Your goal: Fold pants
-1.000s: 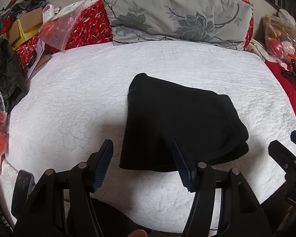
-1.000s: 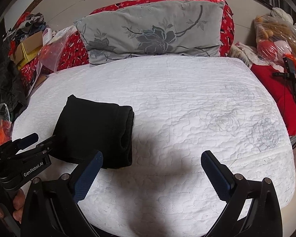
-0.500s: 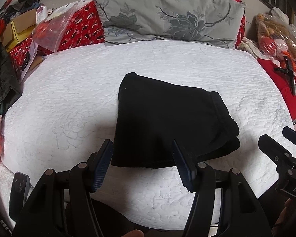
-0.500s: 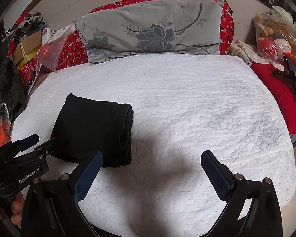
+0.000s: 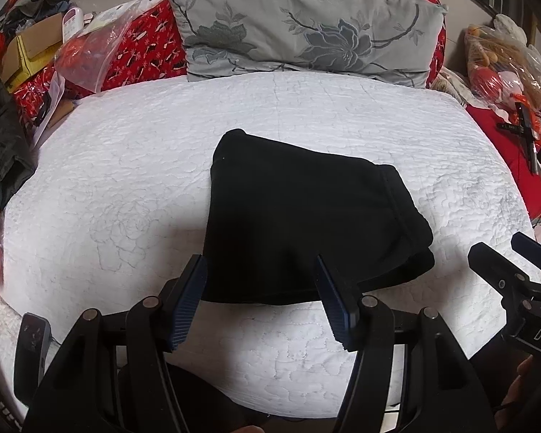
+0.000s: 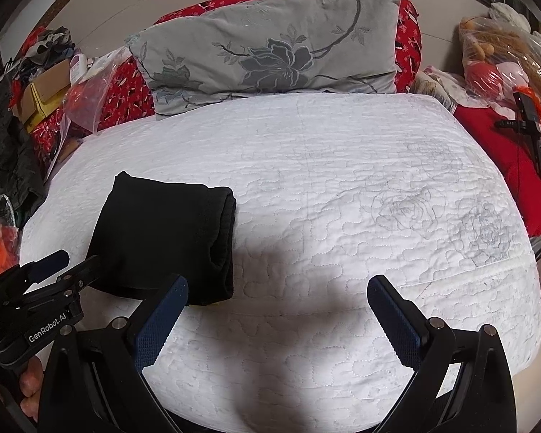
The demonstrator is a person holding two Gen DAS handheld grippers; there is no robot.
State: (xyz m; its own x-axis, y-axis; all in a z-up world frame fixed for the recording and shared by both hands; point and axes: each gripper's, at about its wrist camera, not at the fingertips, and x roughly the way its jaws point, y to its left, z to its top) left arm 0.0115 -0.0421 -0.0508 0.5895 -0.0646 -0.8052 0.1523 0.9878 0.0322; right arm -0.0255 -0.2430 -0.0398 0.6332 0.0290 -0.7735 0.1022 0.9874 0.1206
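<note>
White quilted bedspread (image 5: 133, 187) covering the bed, rose stitching showing. Grey floral pillow (image 5: 306, 32) leaning on red patterned bedding (image 5: 140, 50) at the head. Plain beige wall (image 6: 101, 14) running behind. Cardboard boxes (image 5: 29, 50) and plastic bags (image 5: 90, 47) piling up on the left; bagged stuffed toys (image 6: 501, 57) and red cloth (image 6: 494, 137) sitting on the right. Soft light falling evenly.

Black pants (image 5: 299, 223), folded into compact stack, flat on white quilt, layered edges at right side
</note>
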